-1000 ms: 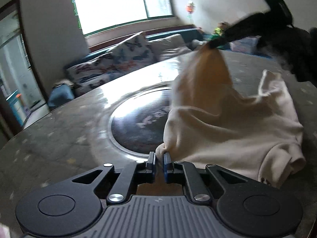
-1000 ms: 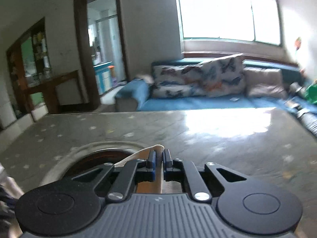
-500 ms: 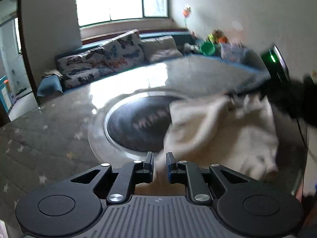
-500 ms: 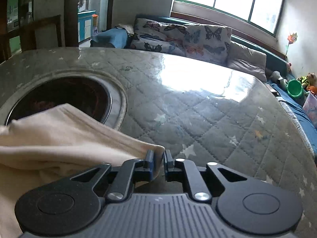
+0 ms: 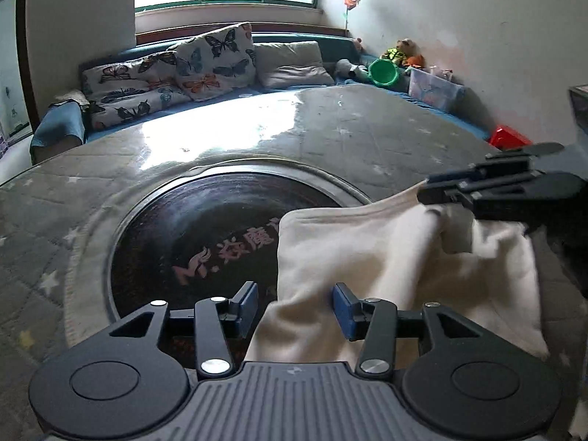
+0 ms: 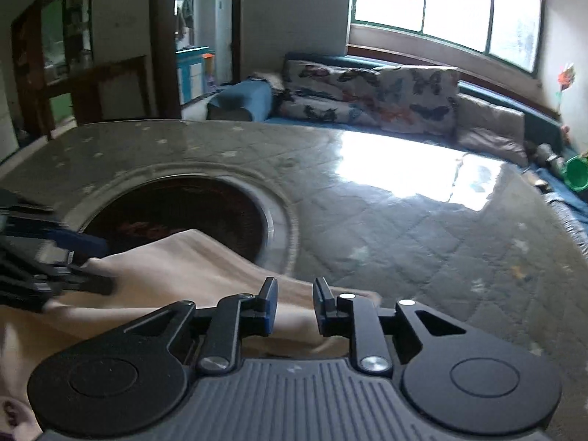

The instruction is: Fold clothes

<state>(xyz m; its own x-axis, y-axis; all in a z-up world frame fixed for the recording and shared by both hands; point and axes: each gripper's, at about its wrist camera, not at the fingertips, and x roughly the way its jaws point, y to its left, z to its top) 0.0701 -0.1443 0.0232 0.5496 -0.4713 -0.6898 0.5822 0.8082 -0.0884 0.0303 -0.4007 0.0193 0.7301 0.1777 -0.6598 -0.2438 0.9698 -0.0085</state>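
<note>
A cream garment [image 5: 386, 268] of soft, fleecy knit lay in loose folds on the desk [image 5: 367, 136], its near edge spilling over the rim of the dark round inset [image 5: 191, 235] at the desk's middle. The desk wore a grey quilted cover, stitched in diamonds and scattered with pale stars, under a glossy clear sheet that threw back the window light.

In the left wrist view the left gripper [image 5: 295, 307] stood wide open, its blue-padded fingers [image 5: 343, 310] spread either side of a fold of the cloth and gripping nothing. The right gripper [image 5: 433, 189] reached in from the right, its black linkage lying over the far corner of the garment; from this side its fingers could not be judged. The inset's glossy black disc bore pale lettering, "Mr." followed by Chinese characters partly hidden under the cloth.

The right wrist view settled the matter: the right gripper [image 6: 295, 308] was partly open, with cloth lying below and behind the gap and neither finger pinching it. The left gripper [image 6: 73, 261] showed blurred at the left edge, over the garment [image 6: 205, 268]. Only this view showed a dark wooden doorway [image 6: 165, 36] and a blue cabinet beyond.

Butterfly-print cushions [image 5: 213, 58] lined a blue sofa under the window, with a green plastic pot [image 5: 384, 71] and a clear storage box [image 5: 433, 88] at its end.
</note>
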